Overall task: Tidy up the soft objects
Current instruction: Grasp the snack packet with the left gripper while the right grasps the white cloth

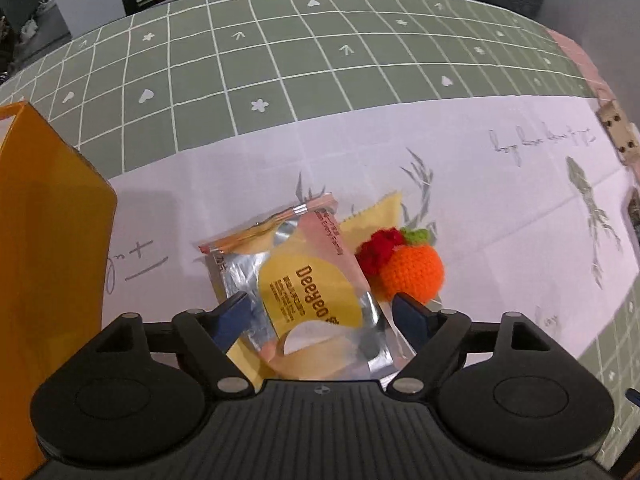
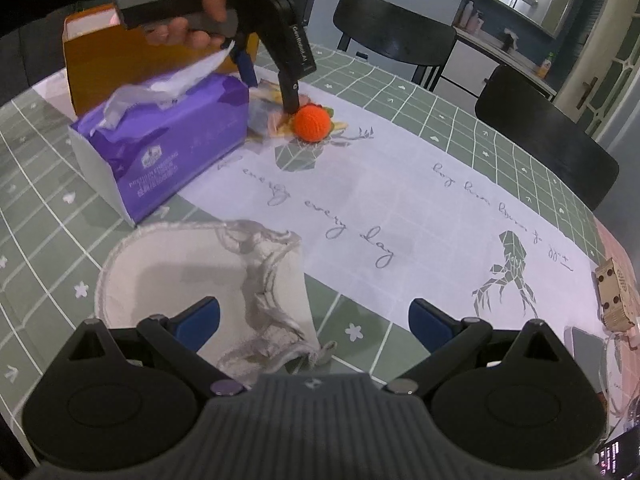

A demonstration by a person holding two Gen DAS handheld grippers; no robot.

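A foil wipe packet, silver, pink and yellow, lies on the white runner over a yellow cloth. My left gripper points steeply down over it, open, one blue finger at each side of the packet. An orange crocheted ball with a green leaf and a red crocheted piece rest just right of the packet. In the right wrist view the left gripper stands beside the orange ball. My right gripper hangs open above a white drawstring pouch, gripping nothing.
A purple tissue pack sits between the pouch and the packet. An orange box stands at the left, also behind the tissues. A wooden block and a phone lie at the right edge. Black chairs ring the table.
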